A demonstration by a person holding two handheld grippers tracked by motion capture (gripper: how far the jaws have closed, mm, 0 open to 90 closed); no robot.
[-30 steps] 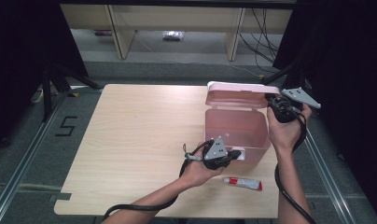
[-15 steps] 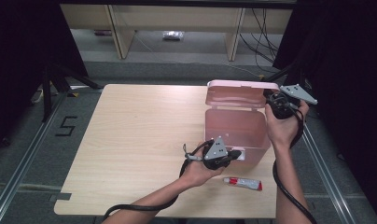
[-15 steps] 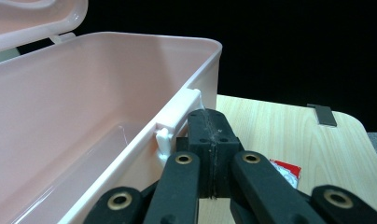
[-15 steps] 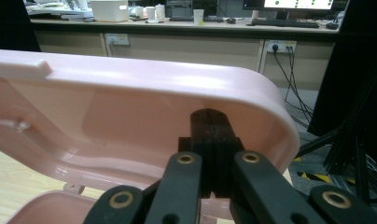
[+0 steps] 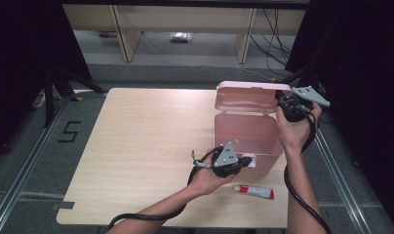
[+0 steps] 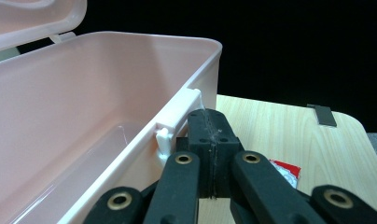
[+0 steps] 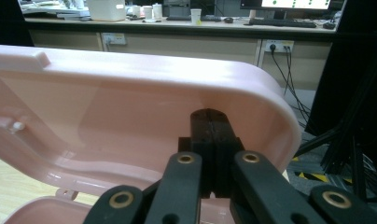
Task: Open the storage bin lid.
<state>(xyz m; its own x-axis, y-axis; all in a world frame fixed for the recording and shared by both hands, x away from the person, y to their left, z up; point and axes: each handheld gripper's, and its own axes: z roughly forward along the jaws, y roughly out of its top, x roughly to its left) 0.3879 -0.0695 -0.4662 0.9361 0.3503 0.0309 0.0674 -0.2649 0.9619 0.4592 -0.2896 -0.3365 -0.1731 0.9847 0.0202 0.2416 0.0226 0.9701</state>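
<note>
Lid (image 5: 246, 97) raised further, pink box (image 5: 245, 136) open

Pink box (image 5: 244, 134) near the table's (image 5: 136, 146) right edge, lid (image 5: 246, 97) raised — right gripper (image 5: 284, 103) at the lid's right end, left gripper (image 5: 246, 162) against the front wall — small tube (image 5: 253, 191) lying just beside.

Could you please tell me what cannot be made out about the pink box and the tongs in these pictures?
- Pink box: its floor is cut off by the left gripper view's bottom edge.
- Tube: label too small in the high view; the left tongs cover most of it in the left gripper view.
- Right tongs: the shut jaws hide whether they pinch the lid.
</note>
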